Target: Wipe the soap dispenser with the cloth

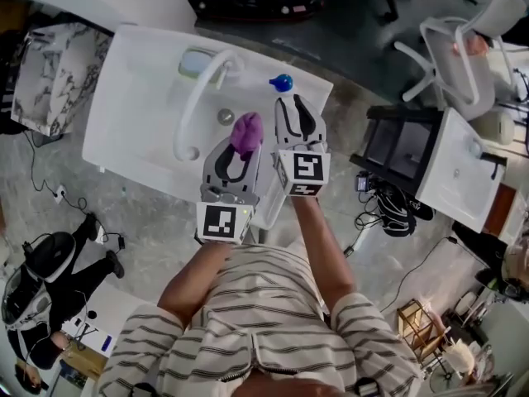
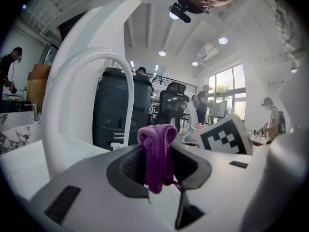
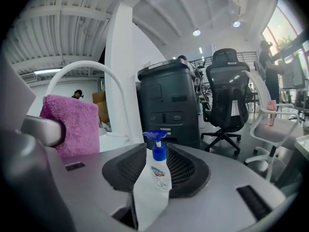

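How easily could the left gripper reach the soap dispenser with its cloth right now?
Probably yes, for the top. The left gripper, shut on the cloth, sits close beside the soap dispenser with nothing between. The open jaws of the right gripper flank its lower body, which may block wiping there.

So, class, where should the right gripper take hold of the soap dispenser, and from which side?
Grip the soap dispenser by its white body, below the blue pump, level from the front, where the right gripper faces it. It stands upright; the body is wider, and the pump may sink.
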A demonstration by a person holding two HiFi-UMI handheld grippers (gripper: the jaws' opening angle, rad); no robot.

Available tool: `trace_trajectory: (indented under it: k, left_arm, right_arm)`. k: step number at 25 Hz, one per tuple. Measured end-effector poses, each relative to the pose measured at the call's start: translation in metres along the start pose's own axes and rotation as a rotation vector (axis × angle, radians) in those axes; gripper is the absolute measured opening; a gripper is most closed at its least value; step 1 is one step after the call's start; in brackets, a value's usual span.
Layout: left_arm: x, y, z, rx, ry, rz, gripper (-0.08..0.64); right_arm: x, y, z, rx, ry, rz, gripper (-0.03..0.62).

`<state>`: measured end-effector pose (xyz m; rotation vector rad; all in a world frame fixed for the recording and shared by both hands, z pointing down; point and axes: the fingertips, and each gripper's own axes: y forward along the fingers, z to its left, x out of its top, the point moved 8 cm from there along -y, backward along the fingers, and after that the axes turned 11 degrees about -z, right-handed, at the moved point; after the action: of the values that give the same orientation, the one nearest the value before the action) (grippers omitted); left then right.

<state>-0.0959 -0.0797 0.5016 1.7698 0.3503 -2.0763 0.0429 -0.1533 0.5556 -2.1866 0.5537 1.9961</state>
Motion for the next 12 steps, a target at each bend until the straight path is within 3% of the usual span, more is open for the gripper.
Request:
trace_trajectory:
  k: [12]
  left_arm:
    - [-0.009,0.000,0.010,0.016,0.003,0.021,0.117]
  right_arm:
    - [-0.017,0.027,-0.001,-0.021,-0.060,0.020,0.152]
